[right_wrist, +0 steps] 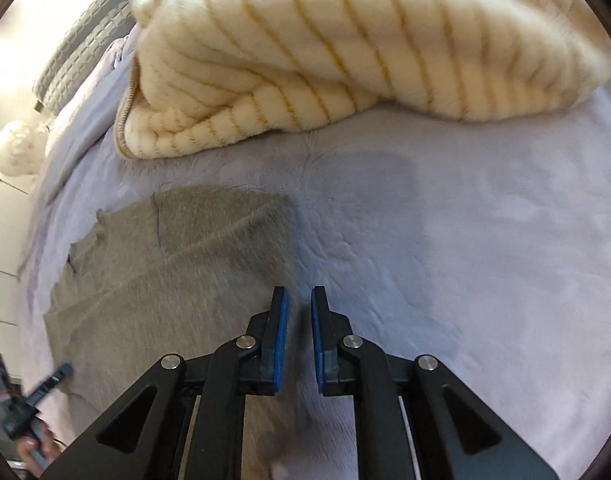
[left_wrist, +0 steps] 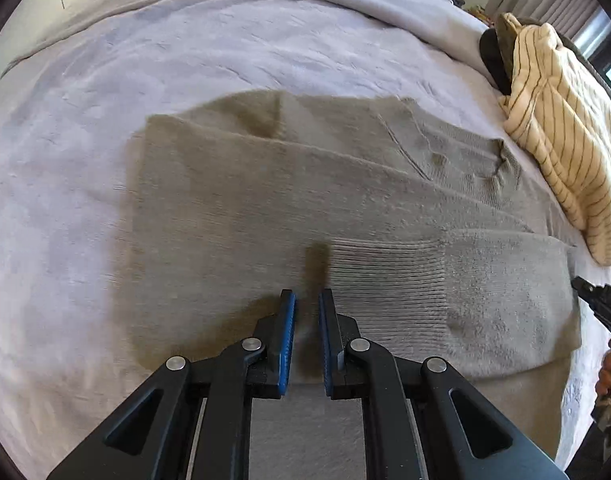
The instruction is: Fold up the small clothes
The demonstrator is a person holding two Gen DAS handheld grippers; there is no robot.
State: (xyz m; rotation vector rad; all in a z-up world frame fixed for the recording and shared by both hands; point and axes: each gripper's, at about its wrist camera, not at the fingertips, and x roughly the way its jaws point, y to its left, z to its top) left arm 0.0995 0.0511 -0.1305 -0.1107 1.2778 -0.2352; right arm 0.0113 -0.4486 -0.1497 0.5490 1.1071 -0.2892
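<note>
Headboard (right_wrist: pixel 85 64) behind right tool (right_wrist: pixel 299 300) only

A pale lavender bedspread (left_wrist: pixel 233 60) covers the bed, with a rumpled cream blanket with thin tan stripes (right_wrist: pixel 345 44) heaped at its far side, just beside a grey quilted cushion (right_wrist: pixel 85 64).

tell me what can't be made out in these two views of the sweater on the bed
- Left wrist view: the near hem of the beige sweater is hidden behind the left gripper.
- Left wrist view: the right gripper is cut off by the frame edge, its jaws unseen.
- Right wrist view: the sweater's left part is blurred.
- Both views: what lies under the striped blanket is covered.
</note>
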